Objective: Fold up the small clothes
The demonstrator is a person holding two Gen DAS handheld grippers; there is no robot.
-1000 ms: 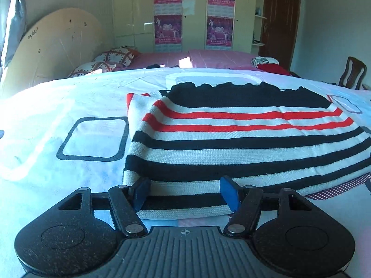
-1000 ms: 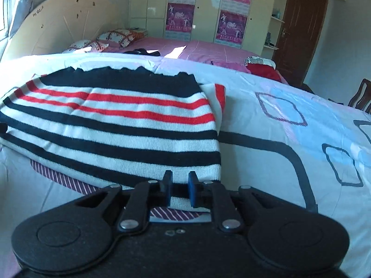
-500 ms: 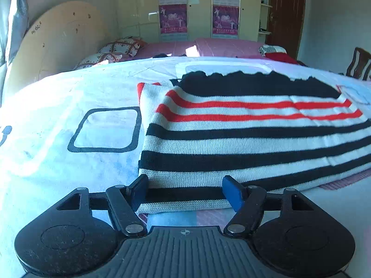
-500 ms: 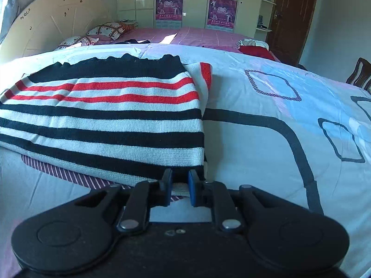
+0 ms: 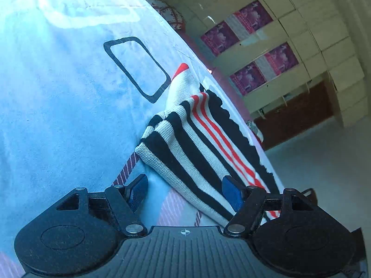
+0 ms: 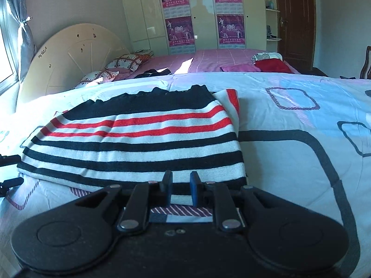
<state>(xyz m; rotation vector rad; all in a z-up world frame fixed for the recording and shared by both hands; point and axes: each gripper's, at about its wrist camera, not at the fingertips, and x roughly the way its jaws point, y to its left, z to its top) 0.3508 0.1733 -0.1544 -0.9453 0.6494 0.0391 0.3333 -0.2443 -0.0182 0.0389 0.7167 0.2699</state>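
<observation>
A folded knit sweater (image 6: 139, 141) with black, white and red stripes lies flat on the patterned bedsheet (image 6: 289, 162). My right gripper (image 6: 181, 188) sits at the sweater's near right corner, its jaws narrowly apart with nothing clearly between them. In the left wrist view, which is rolled sharply sideways, the sweater (image 5: 197, 148) shows at its left corner. My left gripper (image 5: 184, 191) is open wide, with the sweater's near edge lying between its blue pads (image 5: 229, 192).
A second bed with a pink cover (image 6: 220, 58), pillows (image 6: 125, 61) and a pile of clothes (image 6: 271, 61) stands behind. A wardrobe with posters (image 6: 201, 14) and a brown door (image 6: 294, 18) line the far wall. A chair (image 6: 366, 62) is at right.
My left gripper has rolled hard to one side and moved in on the sweater's left corner. My right gripper has drawn back a little and its view has risen.
</observation>
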